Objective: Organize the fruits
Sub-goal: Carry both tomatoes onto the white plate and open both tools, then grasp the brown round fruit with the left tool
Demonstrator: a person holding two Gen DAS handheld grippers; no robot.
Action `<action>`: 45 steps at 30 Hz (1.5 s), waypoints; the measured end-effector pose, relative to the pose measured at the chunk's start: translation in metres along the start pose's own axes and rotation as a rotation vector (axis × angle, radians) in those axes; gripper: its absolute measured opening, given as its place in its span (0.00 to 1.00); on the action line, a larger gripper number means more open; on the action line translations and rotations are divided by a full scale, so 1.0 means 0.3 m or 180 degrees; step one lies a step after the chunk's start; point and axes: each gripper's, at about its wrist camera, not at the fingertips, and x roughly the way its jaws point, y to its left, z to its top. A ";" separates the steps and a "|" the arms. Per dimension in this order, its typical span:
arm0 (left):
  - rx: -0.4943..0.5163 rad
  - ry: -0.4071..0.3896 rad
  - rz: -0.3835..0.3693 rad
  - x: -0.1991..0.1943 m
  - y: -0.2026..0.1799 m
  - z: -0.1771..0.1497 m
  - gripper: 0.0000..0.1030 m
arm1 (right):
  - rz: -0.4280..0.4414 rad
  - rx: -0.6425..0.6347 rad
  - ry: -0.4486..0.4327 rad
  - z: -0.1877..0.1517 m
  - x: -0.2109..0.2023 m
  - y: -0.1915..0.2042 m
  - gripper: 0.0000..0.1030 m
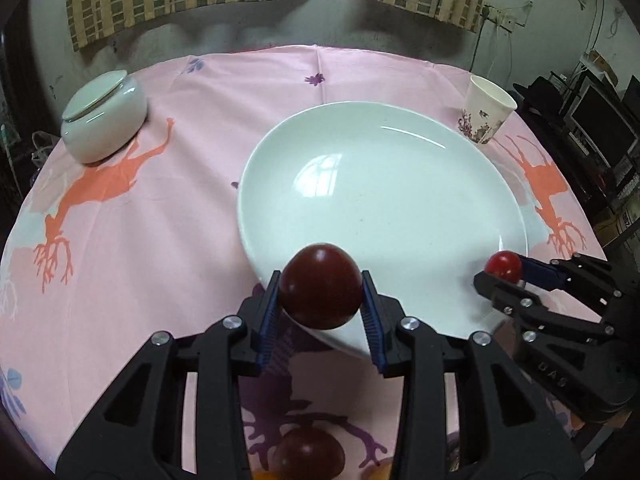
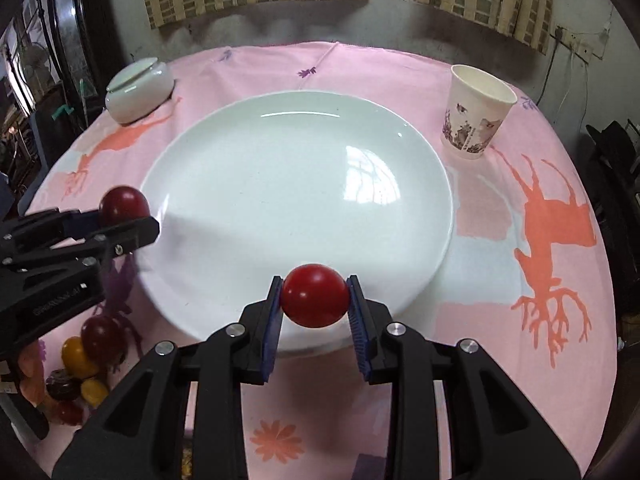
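Note:
My left gripper (image 1: 320,280) is shut on a dark red tomato (image 1: 320,286) and holds it over the near rim of the empty white plate (image 1: 400,184). It also shows in the right wrist view (image 2: 128,220) with that tomato (image 2: 124,204) at the plate's left edge. My right gripper (image 2: 314,294) is shut on a bright red tomato (image 2: 314,294) above the plate's (image 2: 280,168) near rim. It also shows in the left wrist view (image 1: 502,276) with its tomato (image 1: 503,264). Several small red and yellow fruits (image 2: 86,354) lie in a pile on the cloth at the near left.
A lidded white ceramic bowl (image 1: 104,120) stands at the far left of the pink tablecloth (image 1: 160,220). A printed paper cup (image 1: 486,110) stands at the far right. Another dark tomato (image 1: 310,456) lies on the cloth below my left gripper. The round table's edge drops off all around.

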 end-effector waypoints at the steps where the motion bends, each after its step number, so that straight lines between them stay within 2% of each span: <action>1: -0.0012 0.0033 -0.0031 0.008 -0.002 0.009 0.38 | 0.0001 -0.0024 0.0044 0.004 0.016 0.002 0.31; 3: -0.0105 -0.0020 -0.0062 -0.007 0.004 0.020 0.54 | -0.0033 0.0038 0.0107 0.012 0.032 -0.007 0.36; 4: -0.0145 -0.0120 -0.0063 -0.036 0.006 0.018 0.70 | -0.0031 0.0096 0.0115 0.014 0.026 -0.014 0.55; 5: -0.0170 -0.0287 -0.0028 -0.076 0.011 0.015 0.76 | -0.0032 0.0135 0.0051 0.006 0.008 -0.018 0.61; 7: -0.0150 -0.0461 -0.0023 -0.158 0.019 -0.002 0.77 | 0.0000 0.0187 -0.0229 -0.020 -0.071 -0.026 0.61; 10: -0.0080 -0.0567 -0.0057 -0.267 0.040 -0.063 0.80 | 0.0124 0.0262 -0.0306 -0.075 -0.181 -0.046 0.61; 12: -0.0040 -0.0661 -0.0075 -0.343 0.070 -0.136 0.87 | 0.0151 0.0323 -0.0383 -0.142 -0.261 -0.067 0.63; 13: -0.0039 -0.0716 -0.0082 -0.376 0.086 -0.177 0.91 | 0.0165 0.0330 -0.0405 -0.180 -0.296 -0.074 0.67; 15: -0.0093 -0.0784 -0.0023 -0.432 0.124 -0.265 0.92 | 0.0201 0.0355 -0.0412 -0.271 -0.358 -0.079 0.67; 19: -0.0192 -0.0518 -0.0071 -0.471 0.190 -0.435 0.93 | 0.0265 0.0402 -0.0363 -0.441 -0.420 -0.056 0.67; 22: -0.0248 -0.0394 -0.0032 -0.487 0.211 -0.553 0.93 | 0.0197 0.0317 -0.0334 -0.543 -0.452 -0.010 0.67; 27: -0.0040 -0.0326 0.0035 -0.513 0.180 -0.689 0.94 | 0.0131 0.0227 -0.0375 -0.652 -0.493 0.055 0.67; 32: 0.0039 -0.0201 -0.0112 -0.516 0.151 -0.766 0.94 | 0.0214 0.0227 -0.0357 -0.726 -0.506 0.111 0.67; 45: -0.0018 0.0013 0.0016 -0.456 0.176 -0.807 0.94 | 0.0217 0.0277 -0.0248 -0.810 -0.479 0.134 0.67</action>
